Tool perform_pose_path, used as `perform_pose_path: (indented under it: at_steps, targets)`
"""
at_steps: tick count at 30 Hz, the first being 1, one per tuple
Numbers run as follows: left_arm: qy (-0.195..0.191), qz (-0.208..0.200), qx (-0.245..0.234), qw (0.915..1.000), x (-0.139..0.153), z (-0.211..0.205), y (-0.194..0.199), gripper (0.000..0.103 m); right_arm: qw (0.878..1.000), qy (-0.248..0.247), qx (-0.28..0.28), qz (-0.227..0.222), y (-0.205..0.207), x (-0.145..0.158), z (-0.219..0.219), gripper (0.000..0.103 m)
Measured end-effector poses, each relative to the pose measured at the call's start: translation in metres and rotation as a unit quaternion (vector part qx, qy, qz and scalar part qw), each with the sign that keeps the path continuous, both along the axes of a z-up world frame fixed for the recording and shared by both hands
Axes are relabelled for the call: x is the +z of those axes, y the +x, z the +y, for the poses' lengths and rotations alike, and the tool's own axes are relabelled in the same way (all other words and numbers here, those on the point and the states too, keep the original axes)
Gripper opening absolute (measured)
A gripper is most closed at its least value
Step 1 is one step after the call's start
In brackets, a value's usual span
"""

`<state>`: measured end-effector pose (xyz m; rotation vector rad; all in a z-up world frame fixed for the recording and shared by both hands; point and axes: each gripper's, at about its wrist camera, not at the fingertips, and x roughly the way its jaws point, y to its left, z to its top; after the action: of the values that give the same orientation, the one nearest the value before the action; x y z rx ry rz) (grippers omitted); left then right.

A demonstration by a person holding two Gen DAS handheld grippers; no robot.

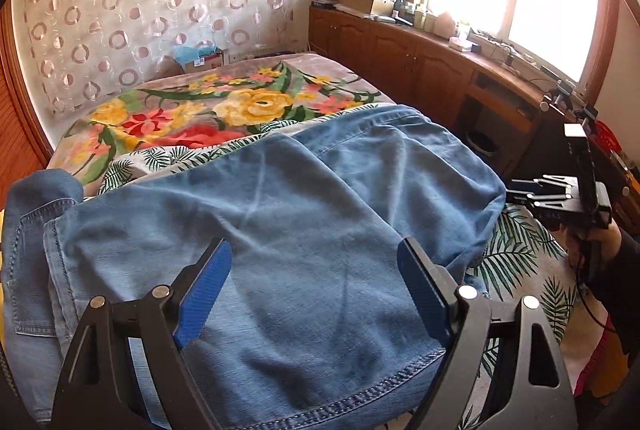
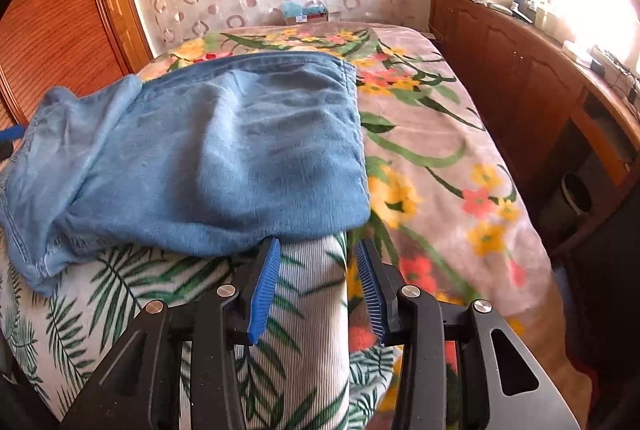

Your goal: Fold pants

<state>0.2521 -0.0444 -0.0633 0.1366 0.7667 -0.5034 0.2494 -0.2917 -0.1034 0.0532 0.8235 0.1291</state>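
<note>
Standing well apart, the left gripper (image 1: 316, 258) jaws hover over the folded blue denim pants (image 1: 280, 197) with nothing clamped. Right gripper (image 2: 316, 258) jaws are parted, empty, just short of the pants' folded edge, above a palm-leaf sheet (image 2: 120, 286). Pants lie on this sheet atop a floral blanket (image 2: 440, 149). No legible brand, label or writing is visible.
</note>
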Motion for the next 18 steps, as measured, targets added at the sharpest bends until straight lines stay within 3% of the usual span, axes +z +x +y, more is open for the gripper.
perform_pose_path:
  at_steps: [13, 14, 15, 17, 18]
  targets:
    - [0.002, 0.005, 0.001, 1.0000, -0.007, 0.000, -0.004, 0.085, 1.000, 0.008, -0.022, 0.003, 0.020, 0.002, -0.009, 0.041]
    - [0.003, 0.005, 0.002, 1.0000, -0.007, 0.001, -0.005, 0.085, 1.000, 0.007, -0.025, -0.002, 0.019, 0.003, -0.010, 0.037]
    - [0.003, 0.006, 0.003, 1.0000, -0.008, 0.002, -0.004, 0.085, 1.000, 0.005, -0.028, -0.008, 0.020, 0.003, -0.009, 0.022]
    - [0.002, 0.006, 0.005, 1.0000, -0.009, 0.005, -0.006, 0.085, 0.999, -0.004, -0.032, -0.014, 0.020, 0.007, -0.008, 0.007]
    - [0.000, 0.007, 0.006, 1.0000, -0.010, 0.007, -0.006, 0.085, 0.999, -0.016, -0.041, -0.015, 0.019, 0.007, -0.006, 0.003]
